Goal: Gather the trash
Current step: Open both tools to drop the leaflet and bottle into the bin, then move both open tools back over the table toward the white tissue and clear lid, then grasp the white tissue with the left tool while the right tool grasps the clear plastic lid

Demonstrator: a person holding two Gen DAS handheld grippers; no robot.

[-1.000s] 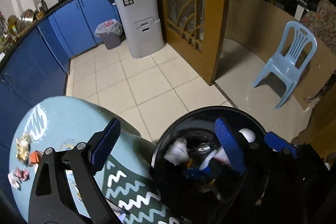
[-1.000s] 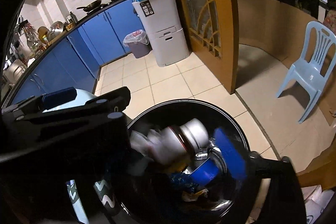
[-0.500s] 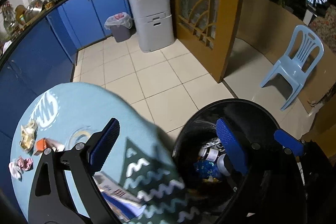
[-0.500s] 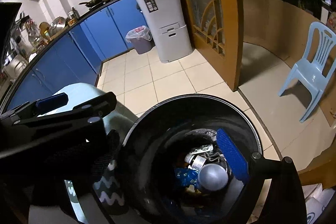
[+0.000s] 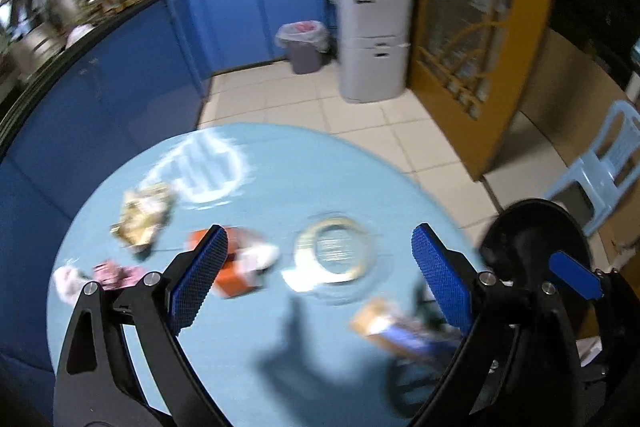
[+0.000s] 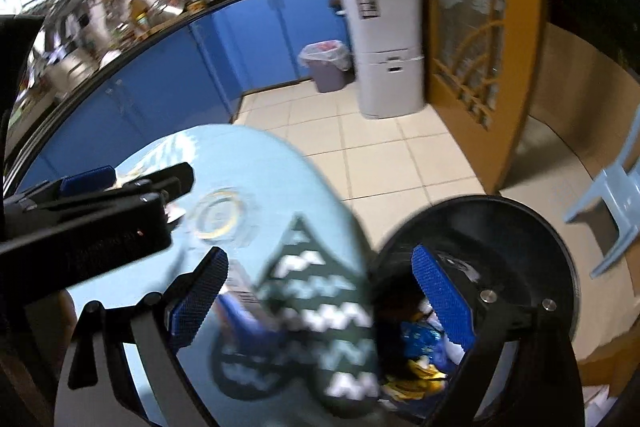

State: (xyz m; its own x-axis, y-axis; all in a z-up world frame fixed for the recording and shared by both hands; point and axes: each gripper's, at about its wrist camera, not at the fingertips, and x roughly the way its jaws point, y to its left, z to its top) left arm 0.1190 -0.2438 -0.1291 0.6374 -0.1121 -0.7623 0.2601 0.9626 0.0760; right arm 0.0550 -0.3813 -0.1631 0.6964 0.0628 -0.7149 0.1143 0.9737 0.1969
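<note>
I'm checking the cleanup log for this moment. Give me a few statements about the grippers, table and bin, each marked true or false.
1. The left gripper is open with nothing between its fingers. True.
2. The right gripper is shut on a can. False: it is open and empty.
3. The black bin is empty. False: trash lies inside it.
4. A tape roll lies on the blue table. True.
5. Every wrapper is off the table. False: an orange wrapper and other scraps lie there.
</note>
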